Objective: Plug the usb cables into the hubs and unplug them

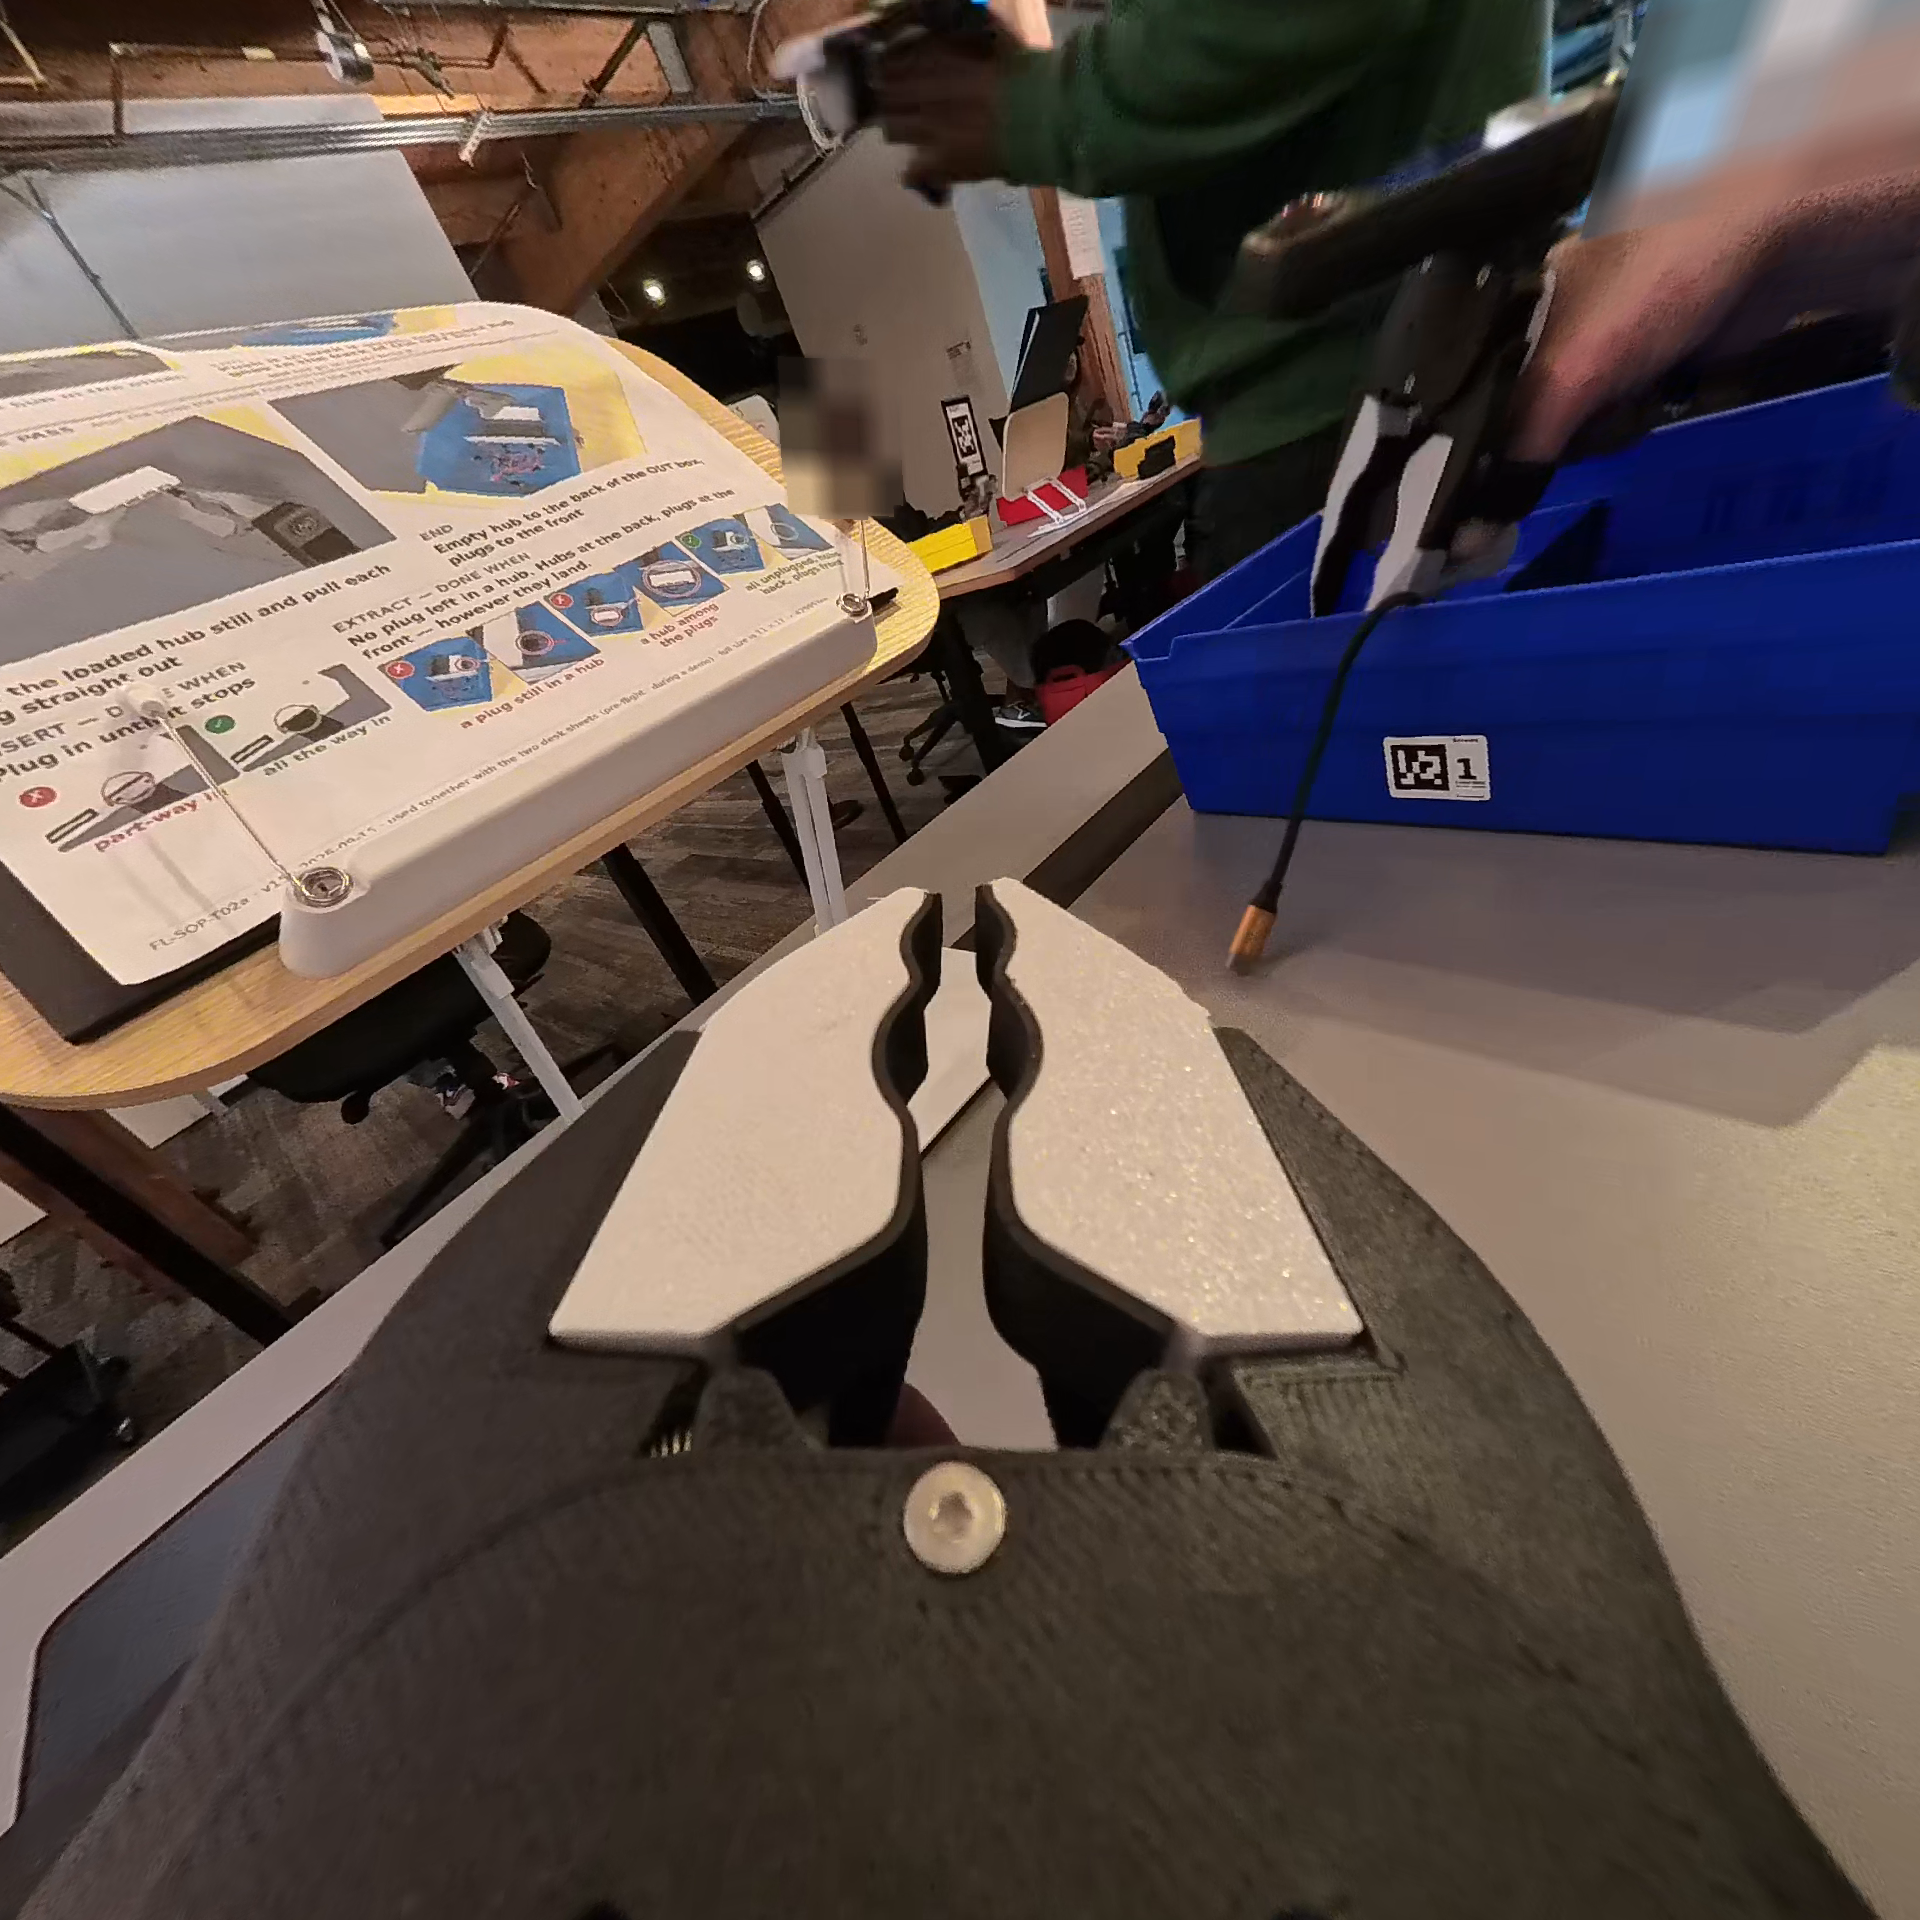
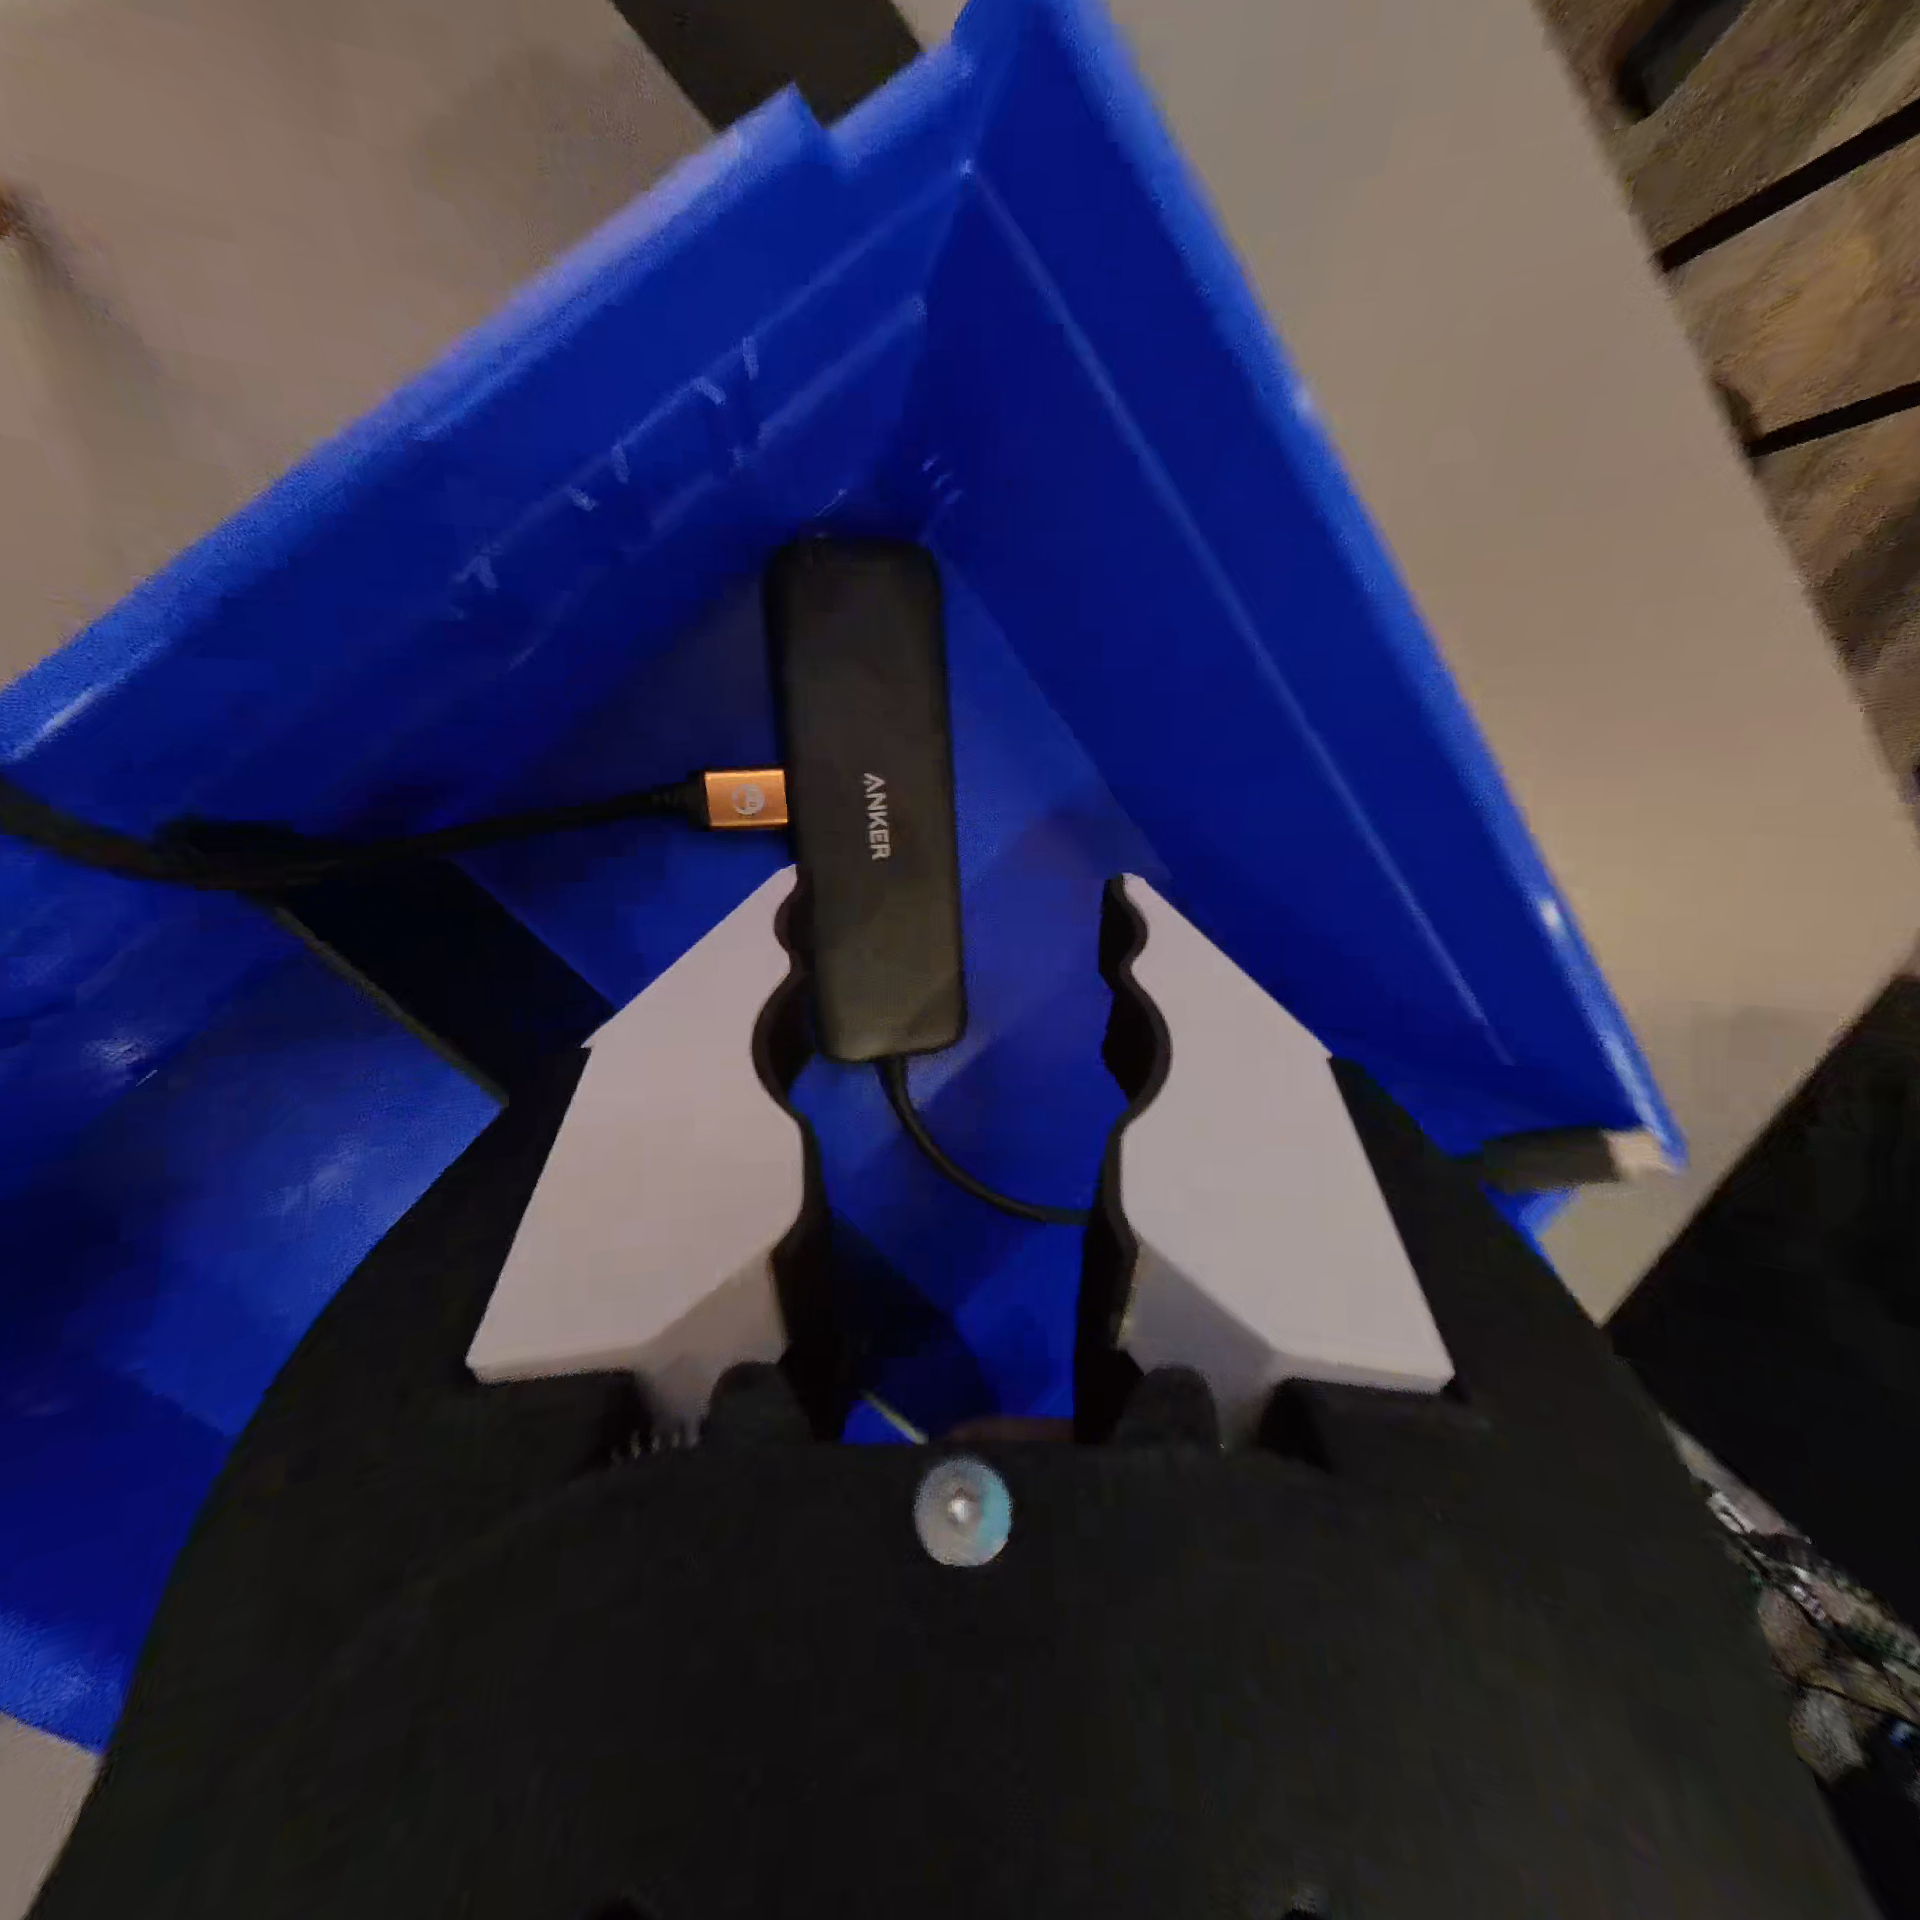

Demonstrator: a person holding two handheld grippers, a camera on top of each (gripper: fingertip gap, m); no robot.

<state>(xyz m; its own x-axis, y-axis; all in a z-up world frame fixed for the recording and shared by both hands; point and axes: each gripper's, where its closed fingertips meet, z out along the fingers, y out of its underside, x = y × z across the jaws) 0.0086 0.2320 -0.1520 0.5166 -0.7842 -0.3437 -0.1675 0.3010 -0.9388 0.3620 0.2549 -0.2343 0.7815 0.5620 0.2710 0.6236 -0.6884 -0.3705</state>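
Note:
In the right wrist view a black hub (image 2: 868,800) lies in a blue bin (image 2: 1143,520). An orange USB plug (image 2: 743,800) on a black braided cable (image 2: 416,831) is plugged into its side. My right gripper (image 2: 953,888) is open above the bin, with the hub's near end between the fingertips, close to the left finger (image 2: 675,1174). The left wrist view shows the right gripper (image 1: 1371,582) in the bin (image 1: 1558,707). The cable (image 1: 1320,748) hangs over the bin wall and its other orange plug (image 1: 1252,935) rests on the table. My left gripper (image 1: 958,914) is shut and empty over the table's left edge.
The grey table (image 1: 1558,1195) carries the blue bin, which has a tag label (image 1: 1437,767) on its front wall. An instruction sheet on a stand (image 1: 416,623) sits on a wooden side table at the left. A person in a green top (image 1: 1247,156) stands behind. Spacing between my two grippers at the tips: around 35 cm. To reach the orange USB plug (image 2: 743,800) in a straight line is about 4 cm for my right fingers, about 35 cm for my left.

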